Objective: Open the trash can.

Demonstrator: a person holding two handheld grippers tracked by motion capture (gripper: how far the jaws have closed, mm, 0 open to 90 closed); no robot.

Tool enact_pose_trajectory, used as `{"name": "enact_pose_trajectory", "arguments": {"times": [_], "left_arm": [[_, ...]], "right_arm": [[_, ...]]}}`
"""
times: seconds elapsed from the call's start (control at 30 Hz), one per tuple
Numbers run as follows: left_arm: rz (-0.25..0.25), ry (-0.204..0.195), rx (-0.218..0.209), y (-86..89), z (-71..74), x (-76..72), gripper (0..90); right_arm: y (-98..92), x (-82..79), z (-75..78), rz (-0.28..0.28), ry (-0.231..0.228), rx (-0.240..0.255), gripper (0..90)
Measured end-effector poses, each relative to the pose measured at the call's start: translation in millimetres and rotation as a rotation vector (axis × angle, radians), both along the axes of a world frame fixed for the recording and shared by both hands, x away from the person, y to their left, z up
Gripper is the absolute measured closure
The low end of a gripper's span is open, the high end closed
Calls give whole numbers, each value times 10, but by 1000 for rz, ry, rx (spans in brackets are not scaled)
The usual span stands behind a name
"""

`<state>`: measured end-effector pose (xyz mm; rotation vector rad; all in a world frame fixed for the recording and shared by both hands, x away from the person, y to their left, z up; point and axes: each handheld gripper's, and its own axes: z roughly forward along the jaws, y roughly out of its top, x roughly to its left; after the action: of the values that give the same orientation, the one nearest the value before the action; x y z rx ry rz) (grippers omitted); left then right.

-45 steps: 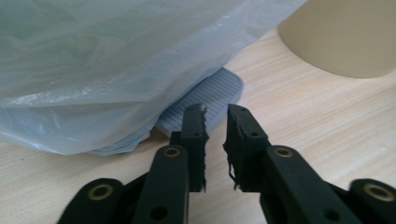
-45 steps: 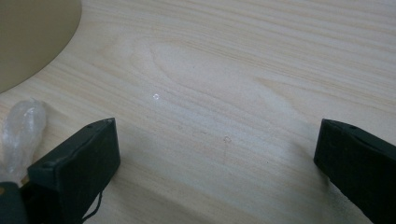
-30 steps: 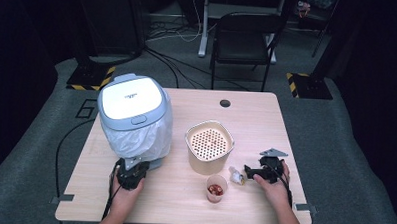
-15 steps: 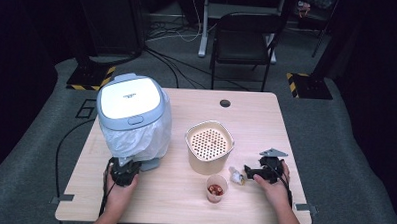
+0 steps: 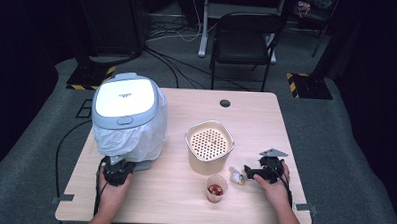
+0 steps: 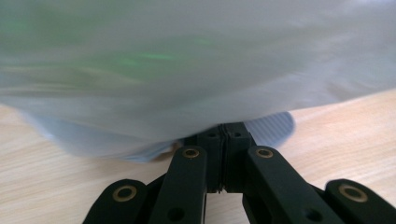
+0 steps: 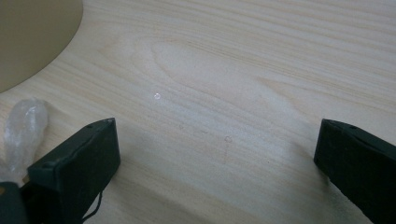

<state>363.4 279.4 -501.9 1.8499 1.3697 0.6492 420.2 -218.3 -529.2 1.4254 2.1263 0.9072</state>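
Note:
A grey-blue lidded bin lined with a white plastic bag stands at the table's left. My left gripper is at the bin's base, its jaws shut. In the left gripper view its tips reach under the hanging bag; I cannot tell whether plastic is pinched. My right gripper rests at the right front and points left, open over bare wood. A crumpled clear wrapper lies just beyond its left jaw.
A beige perforated basket stands mid-table, and its wall shows in the right gripper view. A small paper cup with red pieces sits in front of it. A cable hole is at the table's back. A chair stands behind the table.
My left hand has slid its gripper a little leftward along the bin's base. The right hand has stayed put.

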Motion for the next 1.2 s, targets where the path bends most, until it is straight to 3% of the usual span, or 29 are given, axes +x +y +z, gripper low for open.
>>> {"name": "enact_pose_trajectory", "arguments": {"times": [0.07, 0.1, 0.23, 0.3, 0.33, 0.37, 0.4, 0.43, 0.47, 0.5, 0.53, 0.57, 0.63, 0.73, 0.77, 0.8, 0.87, 0.9, 0.93, 0.97, 1.03, 1.1, 1.2], "left_arm": [[-11, 3, -18, -27, 2, -4, 885], [53, -3, -112, -111, -23, -20, 872], [30, 3, -96, -136, -25, -7, 851], [48, -6, -102, -161, -36, 6, 877], [-9, -4, -16, -113, -15, 19, 888], [-9, -4, -16, -113, -15, 19, 892], [27, -11, -49, -205, -43, 2, 900], [-39, -12, 34, -161, -31, 14, 900], [-7, -5, -6, -201, -47, 2, 900], [-15, -3, -1, -199, -49, 5, 900], [34, 10, -26, -228, -56, -4, 900], [34, 10, -26, -228, -56, -4, 900], [-58, 22, 14, -166, -33, 47, 900], [-45, 37, 23, -135, -28, 68, 900], [4, 36, -37, -182, -63, 52, 900], [24, 33, -26, -202, -87, 47, 900], [15, 37, -13, -207, -100, 57, 900], [1, 60, -1, -206, -102, 65, 900], [5, 49, -10, -216, -119, 74, 900], [6, 75, -10, -218, -113, 73, 900], [6, 70, -3, -205, -116, 89, 900], [43, 63, -35, -225, -127, 98, 900], [37, 64, -41, -224, -128, 97, 900]], "right_arm": [[0, 0, 0, 0, 0, 0, 0], [0, 0, 0, 0, 0, 0, 0], [0, 0, 0, 0, 0, 0, 0], [0, 0, 0, 0, 0, 0, 0], [0, 0, 0, 0, 0, 0, 0], [0, 0, 0, 0, 0, 0, 0], [0, 0, 0, 0, -1, 0, 0], [0, 0, 0, 0, -1, 0, 0], [0, 0, -1, 0, -1, 0, 0], [0, 0, -1, 0, -1, 0, 0], [0, 0, -1, 0, -1, 0, 0], [0, 0, -1, 0, -1, 0, 0], [0, 0, -1, 0, -1, 0, 0], [0, 0, -1, 0, -1, 0, 0], [0, 0, -1, 0, -1, 0, 0], [0, 0, -1, 0, -1, 0, 0], [1, 0, -1, 0, -1, 0, 0], [0, 0, -1, 0, -1, 0, 0], [0, 0, -1, 0, -1, 0, 0], [1, -1, -1, 0, -1, 0, 0], [0, 1, -1, 1, -1, -1, 0], [0, 0, -1, 1, -2, 0, 0], [1, -1, -1, -1, -1, 0, 0]]}}
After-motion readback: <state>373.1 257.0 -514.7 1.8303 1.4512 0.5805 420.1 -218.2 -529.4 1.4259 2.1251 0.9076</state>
